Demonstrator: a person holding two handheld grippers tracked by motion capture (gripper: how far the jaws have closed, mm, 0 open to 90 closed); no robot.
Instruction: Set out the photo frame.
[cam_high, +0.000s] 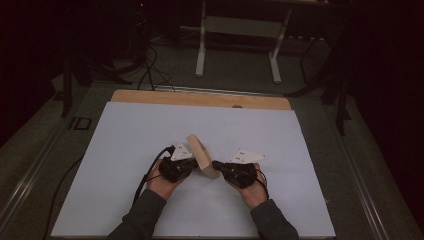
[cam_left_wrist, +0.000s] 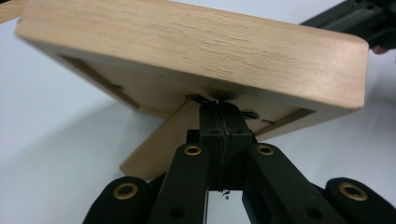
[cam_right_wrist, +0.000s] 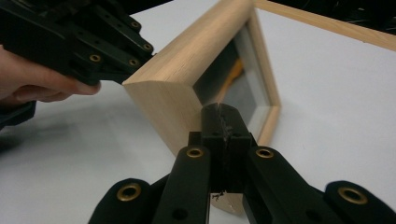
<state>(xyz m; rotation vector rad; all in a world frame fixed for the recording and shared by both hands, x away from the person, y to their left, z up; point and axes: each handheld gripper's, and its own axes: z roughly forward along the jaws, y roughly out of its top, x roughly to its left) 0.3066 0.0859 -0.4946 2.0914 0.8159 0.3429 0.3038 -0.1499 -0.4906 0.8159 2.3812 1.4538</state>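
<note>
We count one wooden picture frame (cam_high: 202, 156) on the worktop (cam_high: 125, 135), standing tilted on edge a little toward the near edge from the middle, roughly midway between the left and right edges; we hold two tools to it, one from each side. The left hand-held gripper (cam_high: 189, 162) meets the frame's back; in the left gripper view its jaws (cam_left_wrist: 220, 122) are pressed together with their tips at the underside of the back panel, just beside one wooden stand leg (cam_left_wrist: 159, 144) that slants down to the white surface; whether anything thin is pinched between them we cannot tell. The right hand-held gripper (cam_high: 218, 165) comes at the frame's near lower corner; in the right gripper view its jaws (cam_right_wrist: 222, 122) are likewise together, tips at the front face beside the glass (cam_right_wrist: 238, 86), with nothing visibly clamped. We see two hands (cam_high: 162, 184) and two grey sleeves (cam_high: 142, 215) entering from the near edge; one white sheet covers the worktop, and one strip of bare wood (cam_high: 200, 99) runs along the far edge.
</note>
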